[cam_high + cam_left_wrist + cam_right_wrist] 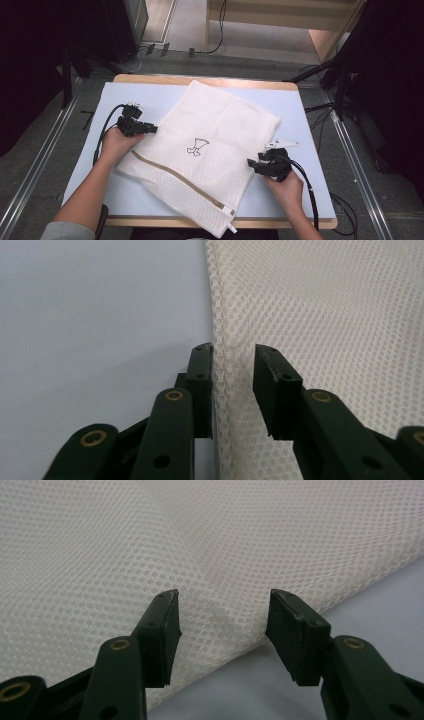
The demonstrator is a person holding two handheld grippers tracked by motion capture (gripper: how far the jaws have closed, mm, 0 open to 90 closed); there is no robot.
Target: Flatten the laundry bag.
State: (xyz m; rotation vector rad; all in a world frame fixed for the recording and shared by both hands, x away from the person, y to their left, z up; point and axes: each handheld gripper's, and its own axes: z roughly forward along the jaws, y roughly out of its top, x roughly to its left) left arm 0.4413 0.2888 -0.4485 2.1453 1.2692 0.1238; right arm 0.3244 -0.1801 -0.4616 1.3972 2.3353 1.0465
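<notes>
A white mesh laundry bag (210, 145) lies flat and askew on the pale blue mat (125, 95). A tan zipper (180, 177) runs along its near side and a small black emblem (197, 146) marks its middle. My left gripper (152, 129) is at the bag's left edge. In the left gripper view its jaws (233, 352) straddle that edge of the bag (325, 300) with a gap still showing. My right gripper (251, 163) is at the bag's right edge. There its jaws (223, 597) stand wide, with the edge of the mesh (150, 540) between them and not pinched.
The bag's near corner hangs over the table's wooden front edge (280, 222). Bare mat lies to the left and right of the bag. Cables (320, 120) and dark stand legs (345, 85) sit on the floor to the right, and a wooden shelf unit (280, 15) stands behind.
</notes>
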